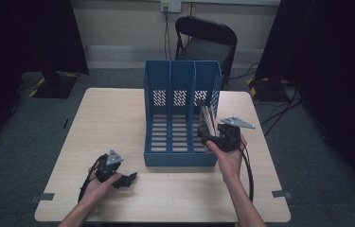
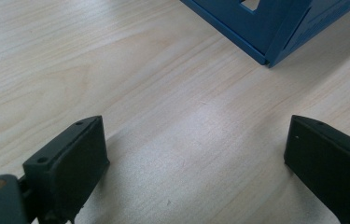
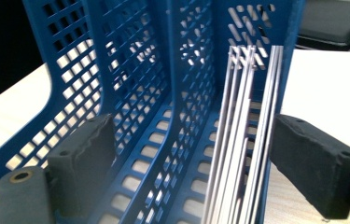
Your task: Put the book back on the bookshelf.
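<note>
The right gripper [image 1: 211, 134] stands open around the papers [image 3: 240, 140] in the blue file rack [image 1: 157, 90]; pulling back carelessly could drag them out. The left gripper [image 1: 127, 179] is open too.

My high view looks forward and down from above my side of the pale wooden table [image 1: 118, 118], far enough back to take in the whole top, the grey carpet and a black folding chair [image 1: 207, 40] beyond. The left gripper view sits low and close over the wood grain, looking along its two black jaws toward a bottom corner of the blue perforated plastic three-slot file rack [image 2: 275, 28]. The right gripper view looks from very near into the rack's open front [image 3: 130, 93], along its slots. All three views share the rack and tabletop.
</note>
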The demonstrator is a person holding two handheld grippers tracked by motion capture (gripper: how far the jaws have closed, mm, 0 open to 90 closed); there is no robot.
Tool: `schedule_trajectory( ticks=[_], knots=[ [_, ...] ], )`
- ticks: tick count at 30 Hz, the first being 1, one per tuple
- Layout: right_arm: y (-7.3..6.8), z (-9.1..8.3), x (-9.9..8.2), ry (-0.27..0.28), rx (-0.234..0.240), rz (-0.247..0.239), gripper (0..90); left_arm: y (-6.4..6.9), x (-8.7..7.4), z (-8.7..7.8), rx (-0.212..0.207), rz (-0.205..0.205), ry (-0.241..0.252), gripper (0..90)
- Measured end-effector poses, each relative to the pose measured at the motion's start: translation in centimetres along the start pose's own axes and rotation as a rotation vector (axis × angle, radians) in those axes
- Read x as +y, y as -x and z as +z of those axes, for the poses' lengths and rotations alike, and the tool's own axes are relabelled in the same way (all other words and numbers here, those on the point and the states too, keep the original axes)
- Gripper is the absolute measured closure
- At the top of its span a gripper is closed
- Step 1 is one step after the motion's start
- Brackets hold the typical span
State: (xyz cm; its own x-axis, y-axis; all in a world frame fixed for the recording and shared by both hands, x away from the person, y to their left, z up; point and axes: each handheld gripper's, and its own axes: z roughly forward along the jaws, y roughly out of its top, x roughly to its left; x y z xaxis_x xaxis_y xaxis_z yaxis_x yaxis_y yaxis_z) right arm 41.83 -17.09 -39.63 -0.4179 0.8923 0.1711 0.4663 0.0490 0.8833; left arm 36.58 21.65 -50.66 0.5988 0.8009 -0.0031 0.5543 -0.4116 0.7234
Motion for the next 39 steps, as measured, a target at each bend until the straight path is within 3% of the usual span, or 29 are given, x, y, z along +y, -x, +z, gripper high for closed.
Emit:
schedule_trajectory(
  ticks=[6, 14, 22, 29, 32, 37, 39],
  knots=[
    [0.0, -0.9, -0.5, 0.004, 0.045, -0.018, 13.7, -0.1, 0.0, 0.0, 0.002, 0.003, -0.007, 3.9],
    [0.4, -2.0, -2.0, -0.005, 0.06, -0.013, 13.7, -0.1, 0.0, 0.0, 0.007, -0.002, -0.009, 2.3],
    [0.4, -2.5, -3.9, -0.072, 0.065, -0.027, 13.8, -0.1, 0.0, 0.1, 0.009, -0.008, -0.011, 1.3],
    [1.0, -3.6, -4.5, -0.088, 0.07, -0.011, 13.8, -0.2, 0.0, 0.1, 0.012, -0.01, -0.015, 0.0],
    [1.2, -4.1, -4.9, -0.103, 0.097, -0.008, 13.9, -0.2, 0.0, 0.1, 0.012, -0.008, -0.015, 0.0],
    [1.5, -4.8, -6.2, -0.146, 0.101, -0.026, 15.4, -0.2, 0.0, 0.1, 0.012, -0.01, -0.015, 0.0],
    [1.8, -4.9, -6.8, -0.167, 0.129, -0.028, 15.3, -0.1, 0.0, 0.1, 0.012, -0.011, -0.014, 0.0]
  ],
)
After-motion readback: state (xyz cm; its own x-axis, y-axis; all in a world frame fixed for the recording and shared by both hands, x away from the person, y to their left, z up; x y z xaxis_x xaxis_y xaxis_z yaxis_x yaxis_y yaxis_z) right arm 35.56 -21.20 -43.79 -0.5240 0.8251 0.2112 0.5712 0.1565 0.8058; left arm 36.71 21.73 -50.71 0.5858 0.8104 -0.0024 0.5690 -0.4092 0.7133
